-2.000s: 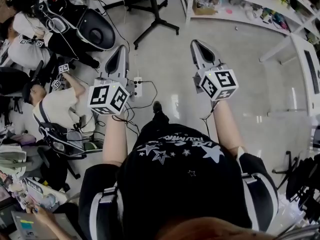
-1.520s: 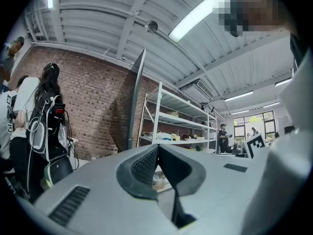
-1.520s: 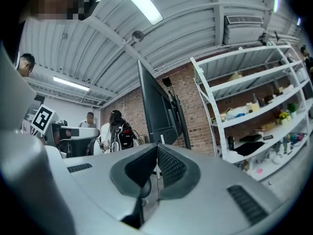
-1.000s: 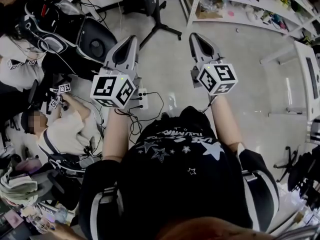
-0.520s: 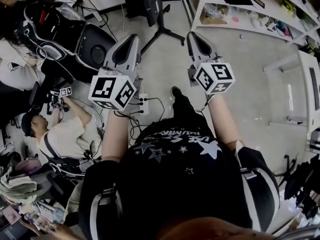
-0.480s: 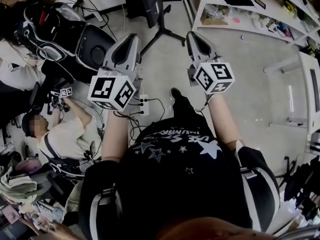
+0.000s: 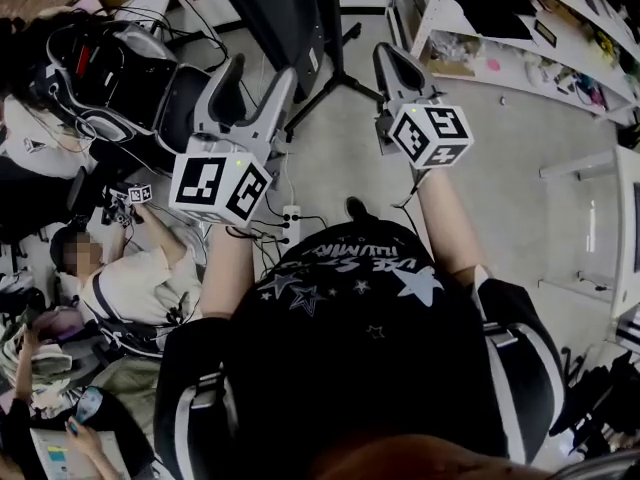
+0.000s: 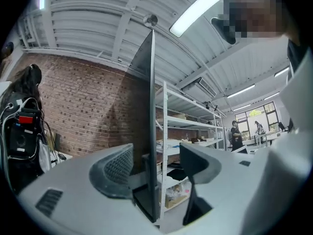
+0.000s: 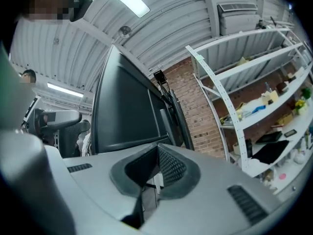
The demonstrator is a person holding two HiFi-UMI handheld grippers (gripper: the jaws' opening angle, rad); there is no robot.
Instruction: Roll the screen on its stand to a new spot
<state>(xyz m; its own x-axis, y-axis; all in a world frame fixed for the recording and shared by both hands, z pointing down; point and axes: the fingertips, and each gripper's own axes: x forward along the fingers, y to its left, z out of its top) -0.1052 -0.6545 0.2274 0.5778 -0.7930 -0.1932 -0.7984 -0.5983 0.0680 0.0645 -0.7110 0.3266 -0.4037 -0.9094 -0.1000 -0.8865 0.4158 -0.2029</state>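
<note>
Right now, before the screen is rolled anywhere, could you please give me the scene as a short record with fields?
screen: dark panel on a black stand, just ahead of both grippers
left gripper: fingers have just been opening; the screen's edge stands between them, not clamped
right gripper: fingers together, holding nothing
nearby: shelf to the right; power strip on the floor

One screen, two claws, one power strip
</note>
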